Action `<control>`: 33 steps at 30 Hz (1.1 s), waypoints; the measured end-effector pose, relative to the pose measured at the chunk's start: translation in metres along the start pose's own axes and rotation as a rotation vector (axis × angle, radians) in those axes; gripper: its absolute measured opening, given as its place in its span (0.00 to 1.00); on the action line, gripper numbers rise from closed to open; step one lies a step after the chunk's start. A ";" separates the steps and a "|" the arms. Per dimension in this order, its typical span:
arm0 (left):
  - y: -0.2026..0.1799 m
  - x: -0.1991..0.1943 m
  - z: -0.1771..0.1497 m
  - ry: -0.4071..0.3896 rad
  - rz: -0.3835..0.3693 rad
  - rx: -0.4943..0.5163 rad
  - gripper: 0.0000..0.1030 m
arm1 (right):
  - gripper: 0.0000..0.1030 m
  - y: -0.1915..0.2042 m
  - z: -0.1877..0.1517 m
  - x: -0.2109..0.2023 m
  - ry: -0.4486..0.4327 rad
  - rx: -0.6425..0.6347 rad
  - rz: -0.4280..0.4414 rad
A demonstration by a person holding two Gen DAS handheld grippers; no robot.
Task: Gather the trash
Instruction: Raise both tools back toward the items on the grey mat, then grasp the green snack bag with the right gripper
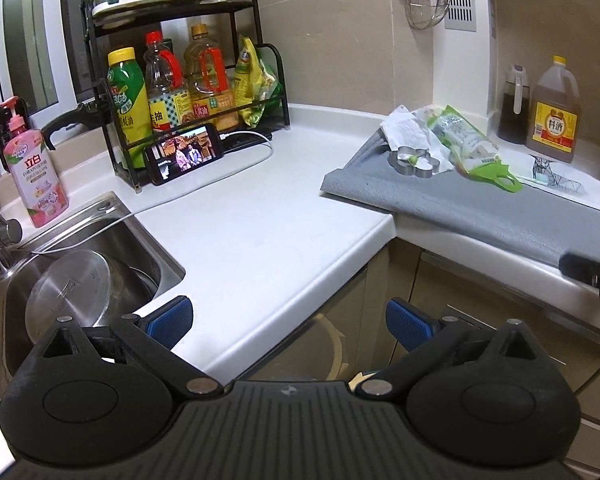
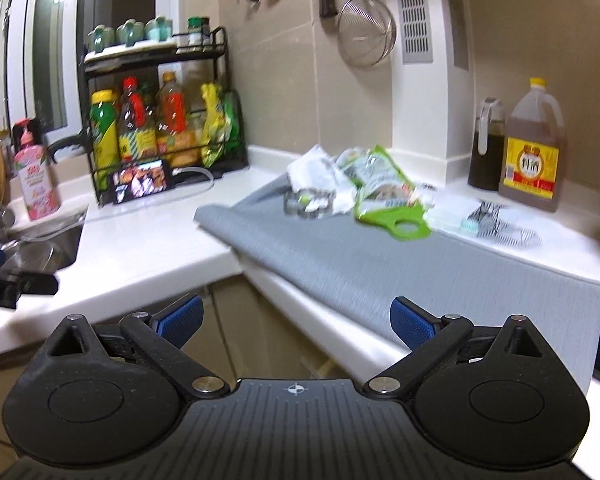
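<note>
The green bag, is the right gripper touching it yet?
Apart. In the right wrist view the right gripper has open jaws with nothing between them, near the counter edge, while the green bag lies farther back on the gray mat.

Glossy white countertop [image 1: 260, 216], smooth. Matt grey mat [image 2: 380, 264], finely woven look, right of centre. Crinkled shiny plastic bag [image 1: 466, 140] beside crumpled white paper [image 1: 406, 128], upper right. Polished metal cutter ring [image 1: 414, 160]. Brushed steel sink [image 1: 112, 216] at lower left. Wire mesh strainer [image 2: 366, 36]. Black matt plastic gripper bodies, ribbed blue pads [image 1: 172, 320].
</note>
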State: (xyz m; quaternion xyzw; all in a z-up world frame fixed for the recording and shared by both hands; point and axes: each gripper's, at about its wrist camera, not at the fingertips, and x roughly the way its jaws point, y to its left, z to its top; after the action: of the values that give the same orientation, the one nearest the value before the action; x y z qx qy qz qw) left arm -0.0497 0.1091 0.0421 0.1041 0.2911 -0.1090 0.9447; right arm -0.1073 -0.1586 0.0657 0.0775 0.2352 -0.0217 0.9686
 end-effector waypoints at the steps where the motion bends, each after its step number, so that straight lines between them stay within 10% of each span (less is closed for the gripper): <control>1: 0.000 0.002 0.002 0.004 -0.001 -0.001 1.00 | 0.97 -0.003 0.004 0.003 -0.011 0.003 -0.004; 18: -0.022 0.061 0.078 -0.008 -0.023 0.021 1.00 | 1.00 -0.077 0.060 0.128 -0.077 0.132 -0.155; 33: -0.140 0.242 0.170 0.065 -0.307 0.215 1.00 | 1.00 -0.130 0.100 0.253 -0.001 0.309 -0.152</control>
State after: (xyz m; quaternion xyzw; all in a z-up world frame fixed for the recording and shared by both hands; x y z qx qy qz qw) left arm 0.1975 -0.1039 0.0222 0.1622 0.3205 -0.2791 0.8905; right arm 0.1525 -0.3048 0.0193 0.2075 0.2338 -0.1310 0.9408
